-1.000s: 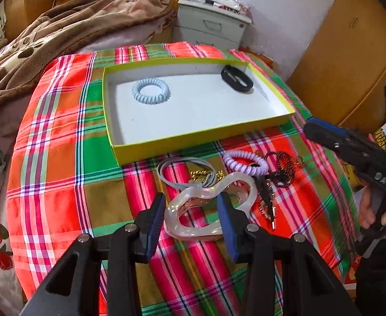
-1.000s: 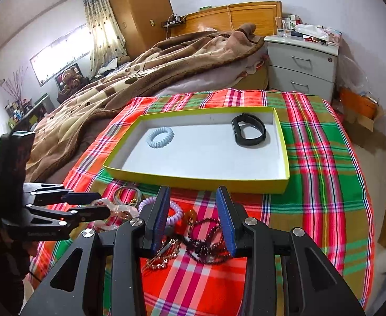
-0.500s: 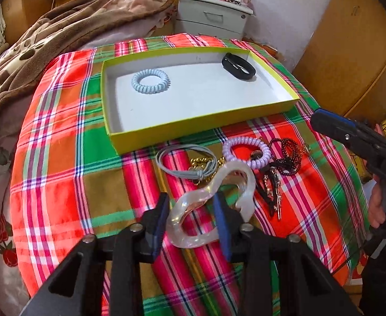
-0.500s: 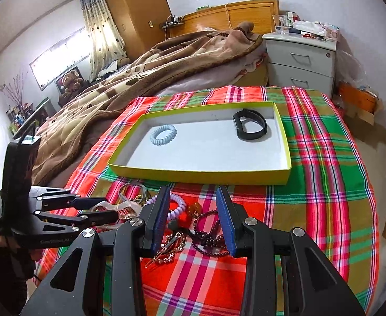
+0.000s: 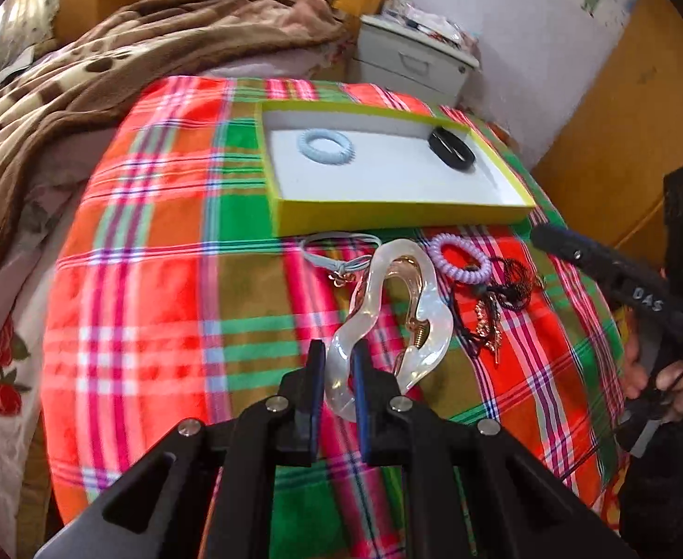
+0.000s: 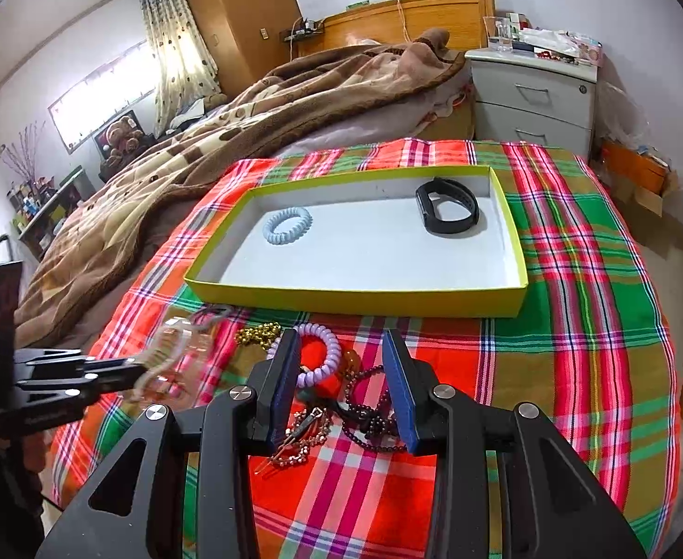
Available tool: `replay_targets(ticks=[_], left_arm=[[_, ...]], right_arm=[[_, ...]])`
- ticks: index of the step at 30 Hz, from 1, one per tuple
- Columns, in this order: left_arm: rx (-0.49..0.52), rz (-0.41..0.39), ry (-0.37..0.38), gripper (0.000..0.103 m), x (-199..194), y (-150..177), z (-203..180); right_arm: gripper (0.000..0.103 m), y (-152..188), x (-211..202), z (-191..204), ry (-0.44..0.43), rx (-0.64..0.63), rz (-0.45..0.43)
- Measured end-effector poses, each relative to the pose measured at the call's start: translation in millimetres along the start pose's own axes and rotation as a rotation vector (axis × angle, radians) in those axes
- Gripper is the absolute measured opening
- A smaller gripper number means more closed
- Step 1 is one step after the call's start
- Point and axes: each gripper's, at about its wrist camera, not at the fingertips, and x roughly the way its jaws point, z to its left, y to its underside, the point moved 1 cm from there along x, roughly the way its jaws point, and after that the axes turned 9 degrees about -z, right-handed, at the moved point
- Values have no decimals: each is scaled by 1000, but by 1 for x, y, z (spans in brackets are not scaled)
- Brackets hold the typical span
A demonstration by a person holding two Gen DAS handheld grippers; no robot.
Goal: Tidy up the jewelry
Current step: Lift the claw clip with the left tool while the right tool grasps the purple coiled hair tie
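**Q:** Jewelry — where does it lie, and what does each view alone show?

**A:** A clear wavy bangle [image 5: 390, 321] sits between the pads of the left gripper [image 5: 339, 379], whose jaws have just been closing and now pinch its near loop. The left wrist view shows this grip sharply. In the right wrist view the bangle [image 6: 174, 354] appears only as a blur at the tips of that gripper [image 6: 134, 365]. The right wrist view alone shows a gold bead chain [image 6: 257, 333] and dark beads [image 6: 369, 412] close up. The right gripper [image 6: 339, 389] hangs over them with its jaws wide and nothing between the pads.

**Q:** What edges bound the work, and where is free room?

**A:** A yellow-rimmed tray [image 6: 355, 296] lies on the plaid cloth [image 6: 588, 307], just beyond the loose pile. Inside, a pale blue coil tie [image 6: 288, 225] rests toward the left and a black band [image 6: 446, 207] in the far right corner. They are well apart, with bare white floor between them. To the left of the pile the cloth is bare out to the brown blanket [image 5: 108, 74].

**Q:** Which way does the bangle's long axis run?

**A:** In the left wrist view it runs away from the gripper toward the tray's near wall, and its far loop overlaps a grey cord loop [image 5: 337, 251]. A lilac coil tie [image 5: 458, 258] lies just to the right of that far loop.
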Motion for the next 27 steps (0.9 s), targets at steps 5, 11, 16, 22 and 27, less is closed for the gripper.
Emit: replay_targets(ticks=[5,11,16,22,27], left_arm=[[-51,-22,0,12,-13,3,15],[-140,32,143,12,-10,13,24],[-223,80,296,12,-3,26,25],[-188,39,231,12,-13,24,23],[-167,11,182,12,-27,21,29]], right_arm=[[37,-1,15,1,-1,-14,35],[37,1,27,-3,-8,15,60],[37,3,30,-1,-8,6,69],[37,0,38,0,-18,3,82],[37,-4,52,4,-33,-20,115]])
